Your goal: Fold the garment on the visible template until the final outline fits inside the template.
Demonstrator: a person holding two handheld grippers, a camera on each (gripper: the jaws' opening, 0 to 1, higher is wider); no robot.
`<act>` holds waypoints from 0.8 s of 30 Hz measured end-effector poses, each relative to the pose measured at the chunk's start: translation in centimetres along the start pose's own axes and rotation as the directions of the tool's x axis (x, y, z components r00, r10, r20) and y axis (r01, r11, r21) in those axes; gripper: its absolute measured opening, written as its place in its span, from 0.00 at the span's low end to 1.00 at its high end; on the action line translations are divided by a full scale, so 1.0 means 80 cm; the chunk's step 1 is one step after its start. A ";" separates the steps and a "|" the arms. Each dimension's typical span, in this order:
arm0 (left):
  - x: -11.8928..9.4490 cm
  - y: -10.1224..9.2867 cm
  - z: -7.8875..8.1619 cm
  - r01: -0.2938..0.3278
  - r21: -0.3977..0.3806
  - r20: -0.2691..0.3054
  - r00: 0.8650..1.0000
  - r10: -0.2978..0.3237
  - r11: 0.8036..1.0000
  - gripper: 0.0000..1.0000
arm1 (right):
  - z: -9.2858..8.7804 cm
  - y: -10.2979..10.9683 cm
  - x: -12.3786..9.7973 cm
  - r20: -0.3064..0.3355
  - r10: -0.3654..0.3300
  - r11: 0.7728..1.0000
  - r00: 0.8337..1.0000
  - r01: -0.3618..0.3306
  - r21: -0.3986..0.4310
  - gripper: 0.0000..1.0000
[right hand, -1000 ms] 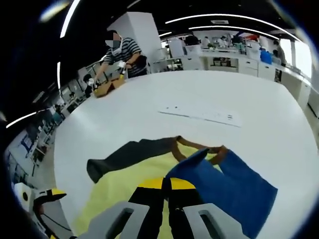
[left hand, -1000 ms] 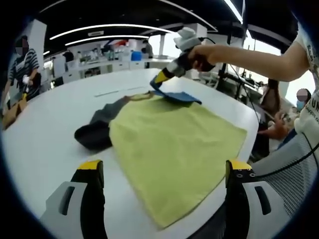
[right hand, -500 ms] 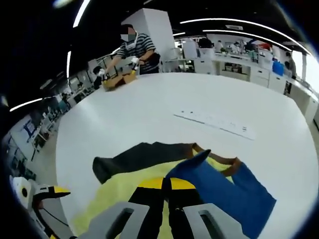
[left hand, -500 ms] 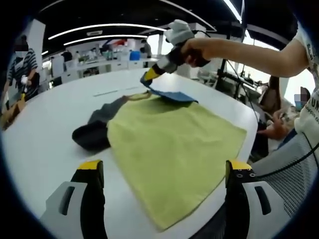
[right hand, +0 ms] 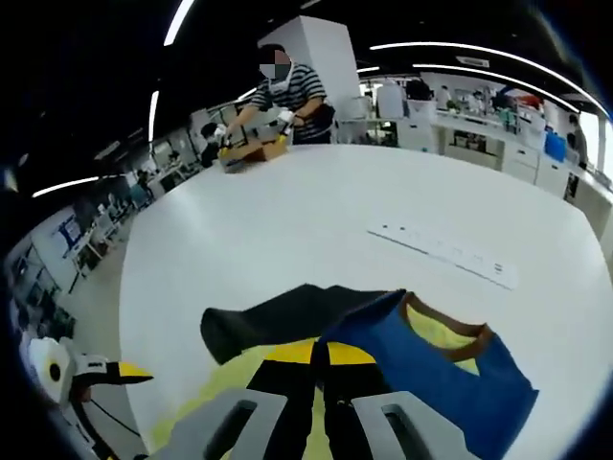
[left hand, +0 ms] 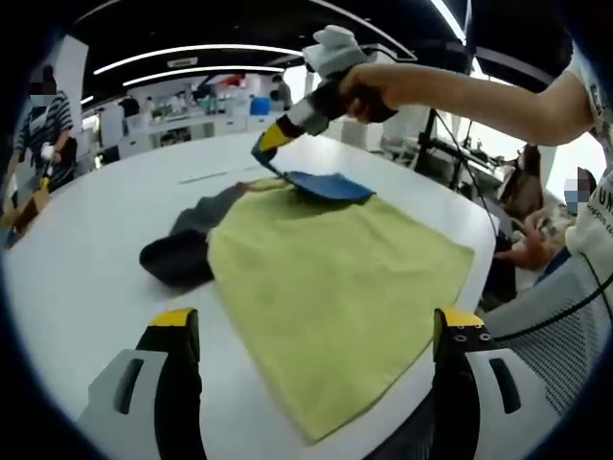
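A yellow-green garment [left hand: 335,287] lies flat on the white table [left hand: 86,259], with a dark grey sleeve [left hand: 180,255] spread out to its left. At its far edge, the blue sleeve [left hand: 328,185] is raised at one corner, and my right gripper [left hand: 268,144] is shut on that corner. From the right gripper view, the right gripper [right hand: 321,353] pinches the blue sleeve [right hand: 431,383], which has a brown-trimmed collar [right hand: 450,326] beside it and the dark sleeve [right hand: 278,314] beyond. My left gripper [left hand: 316,321] hovers open over the garment's near edge. It also appears as the left gripper [right hand: 91,374] low on the left.
A long white strip [right hand: 445,254] lies on the table beyond the garment. A person in a striped shirt [right hand: 287,96] works at a cardboard box [right hand: 251,149] on the far edge. Another person [left hand: 594,230] sits at the right, near the table's front corner.
My right gripper has lifted the blue sleeve's corner and carried it left, toward the dark sleeve. The left gripper has stayed put and open.
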State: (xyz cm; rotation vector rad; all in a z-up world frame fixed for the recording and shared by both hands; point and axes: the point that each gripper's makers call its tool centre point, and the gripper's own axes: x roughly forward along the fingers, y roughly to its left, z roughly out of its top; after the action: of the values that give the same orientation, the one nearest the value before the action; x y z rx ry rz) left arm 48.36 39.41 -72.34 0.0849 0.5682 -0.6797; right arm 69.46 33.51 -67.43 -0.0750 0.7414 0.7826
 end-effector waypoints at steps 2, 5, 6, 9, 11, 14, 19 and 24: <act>0.000 0.000 0.000 -0.002 -0.001 0.001 1.000 0.002 1.000 0.99 | 0.001 0.009 0.004 0.000 0.020 1.000 1.000 -0.020 -0.020 0.00; 0.000 0.002 -0.002 -0.003 -0.002 0.000 1.000 0.003 1.000 0.99 | -0.004 0.017 0.010 -0.010 0.027 0.999 1.000 -0.028 -0.044 0.00; 0.000 0.002 -0.002 -0.003 -0.003 0.001 1.000 0.003 1.000 0.99 | -0.008 0.018 0.013 -0.019 0.026 0.998 0.999 -0.027 -0.050 0.00; -0.001 0.005 -0.006 -0.002 -0.005 0.000 1.000 0.002 1.000 0.99 | -0.016 0.023 0.018 -0.034 0.032 0.998 0.999 -0.034 -0.060 0.00; -0.001 0.004 -0.007 -0.003 -0.005 -0.003 1.000 0.003 1.000 0.99 | -0.021 0.026 0.022 -0.042 0.031 0.997 0.999 -0.034 -0.074 0.00; -0.001 0.002 -0.006 -0.006 -0.010 -0.002 1.000 0.006 1.000 0.99 | -0.026 0.029 0.029 -0.049 0.031 0.995 0.998 -0.036 -0.093 0.00; -0.002 -0.001 -0.004 -0.009 -0.010 -0.003 1.000 0.009 1.000 0.99 | -0.041 0.031 0.044 -0.063 0.028 0.997 0.998 -0.032 -0.076 0.00; -0.004 -0.004 -0.004 -0.015 -0.013 -0.005 1.000 0.015 1.000 0.99 | -0.050 0.031 0.056 -0.071 0.017 0.999 0.997 -0.020 -0.046 0.00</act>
State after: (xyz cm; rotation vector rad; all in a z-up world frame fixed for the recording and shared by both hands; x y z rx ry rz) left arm 47.85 39.44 -72.40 0.0781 0.5761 -0.6616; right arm 67.61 36.77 -72.70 -0.1392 0.7917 0.8184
